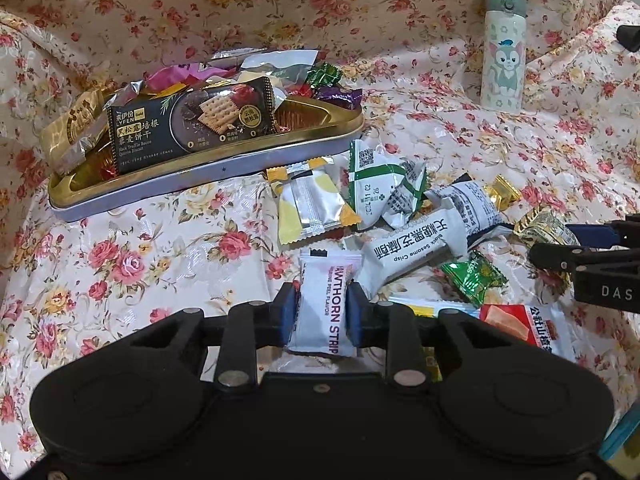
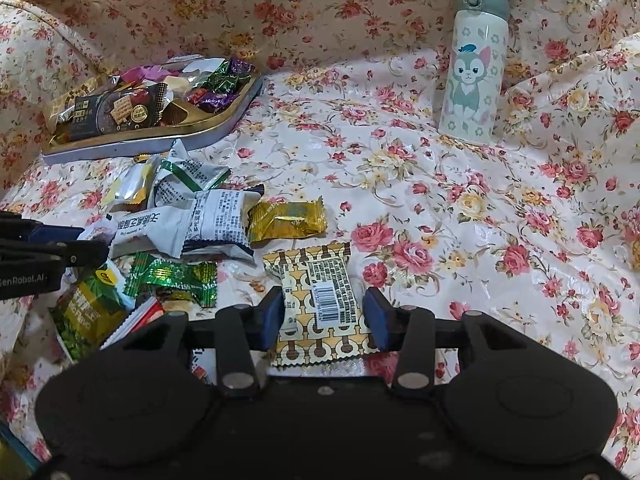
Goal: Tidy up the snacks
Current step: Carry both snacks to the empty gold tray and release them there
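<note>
hawthorn strip lengthwise between jaws

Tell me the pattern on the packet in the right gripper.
Cream with gold-and-brown keyhole shapes; right wrist view shows it best.

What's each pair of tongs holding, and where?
Left tongs: hawthorn strip packet, across its middle. Right tongs: gold-patterned packet, by its side edges.

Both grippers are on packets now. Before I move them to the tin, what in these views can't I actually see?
- Left wrist view: red packet cut off behind the left gripper.
- Right wrist view: patterned packet, front face turned down.
- Both views: tin floor hidden under snacks.
</note>
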`<state>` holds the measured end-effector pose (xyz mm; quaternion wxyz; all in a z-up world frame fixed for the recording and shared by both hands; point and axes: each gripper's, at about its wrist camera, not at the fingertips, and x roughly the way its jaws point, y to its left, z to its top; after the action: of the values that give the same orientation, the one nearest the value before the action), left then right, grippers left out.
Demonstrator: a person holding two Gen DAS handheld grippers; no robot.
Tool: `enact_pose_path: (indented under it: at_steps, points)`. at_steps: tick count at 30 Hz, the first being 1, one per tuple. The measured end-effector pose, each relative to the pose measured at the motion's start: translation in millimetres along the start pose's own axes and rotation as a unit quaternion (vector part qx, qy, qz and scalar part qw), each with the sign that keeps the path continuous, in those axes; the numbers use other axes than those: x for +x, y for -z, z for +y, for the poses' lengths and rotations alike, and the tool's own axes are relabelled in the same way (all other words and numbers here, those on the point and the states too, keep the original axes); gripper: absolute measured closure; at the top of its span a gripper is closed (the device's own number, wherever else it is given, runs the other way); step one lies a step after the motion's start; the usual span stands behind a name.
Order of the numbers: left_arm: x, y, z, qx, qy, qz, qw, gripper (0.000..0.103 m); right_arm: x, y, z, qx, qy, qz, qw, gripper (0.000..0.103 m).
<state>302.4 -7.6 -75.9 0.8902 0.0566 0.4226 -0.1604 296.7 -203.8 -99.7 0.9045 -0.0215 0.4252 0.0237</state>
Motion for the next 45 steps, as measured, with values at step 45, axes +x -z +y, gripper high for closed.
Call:
enact_pose_path:
  at_steps: [45]
  points:
    - [-158.1, 107.0, -50.0, -0.100, -0.023, 0.031, 0.9943, 0.074, -192.1, 103.4, 7.9, 0.028, -0.093, -0.044, 0.994, 0.064]
